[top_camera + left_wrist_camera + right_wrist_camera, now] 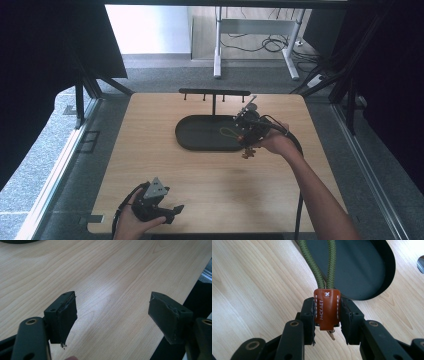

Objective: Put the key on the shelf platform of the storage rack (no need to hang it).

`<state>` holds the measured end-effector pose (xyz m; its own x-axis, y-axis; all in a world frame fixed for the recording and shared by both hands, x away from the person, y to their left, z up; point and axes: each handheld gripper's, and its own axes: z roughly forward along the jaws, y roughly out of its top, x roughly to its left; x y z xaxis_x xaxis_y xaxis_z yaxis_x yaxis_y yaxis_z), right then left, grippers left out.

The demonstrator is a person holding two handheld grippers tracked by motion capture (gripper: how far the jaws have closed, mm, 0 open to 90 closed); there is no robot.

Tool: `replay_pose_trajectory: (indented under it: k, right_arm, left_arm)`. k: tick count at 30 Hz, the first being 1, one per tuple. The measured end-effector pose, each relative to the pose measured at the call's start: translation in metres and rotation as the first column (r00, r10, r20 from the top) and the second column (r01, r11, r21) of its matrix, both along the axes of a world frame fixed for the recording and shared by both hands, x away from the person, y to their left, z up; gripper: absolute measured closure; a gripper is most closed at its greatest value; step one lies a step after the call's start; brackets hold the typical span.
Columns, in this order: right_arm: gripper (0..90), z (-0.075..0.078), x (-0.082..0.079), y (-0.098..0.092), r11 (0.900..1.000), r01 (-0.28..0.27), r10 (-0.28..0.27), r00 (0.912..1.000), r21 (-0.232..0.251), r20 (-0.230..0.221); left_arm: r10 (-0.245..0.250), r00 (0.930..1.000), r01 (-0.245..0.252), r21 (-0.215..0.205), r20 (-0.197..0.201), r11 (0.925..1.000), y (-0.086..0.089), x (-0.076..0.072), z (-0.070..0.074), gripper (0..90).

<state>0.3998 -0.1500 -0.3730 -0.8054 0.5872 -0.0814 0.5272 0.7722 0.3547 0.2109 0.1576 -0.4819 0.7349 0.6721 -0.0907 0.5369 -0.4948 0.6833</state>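
My right gripper (327,315) is shut on a brown leather tab (326,308) with white stitching. From the tab a loop of green cord (329,262) runs out over a black oval tray (362,270). In the high view the right gripper (248,131) hovers at the tray's (200,135) right end, with the cord loop (227,132) above the tray. A small brown piece (248,153) hangs under the gripper. My left gripper (170,204) rests near the table's front left edge. Its jaws (112,315) stand wide open over bare wood, with nothing between them.
A black rack with several hooks (215,93) stands behind the tray at the table's far edge. The light wooden tabletop (200,175) lies between the two hands. A metal object (420,263) shows at the right edge of the right gripper view.
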Motion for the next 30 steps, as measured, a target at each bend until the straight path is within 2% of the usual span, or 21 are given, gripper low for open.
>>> replay_pose_trajectory:
  k: [30]
  right_arm:
    - [66.6, 0.000, 0.011, 0.014, 1.000, -0.011, 0.011, 0.9999, -0.004, 0.006]
  left_arm:
    - [-0.009, 1.0000, 0.009, 0.014, 0.000, 0.9999, -0.002, 0.001, -0.002, 23.2]
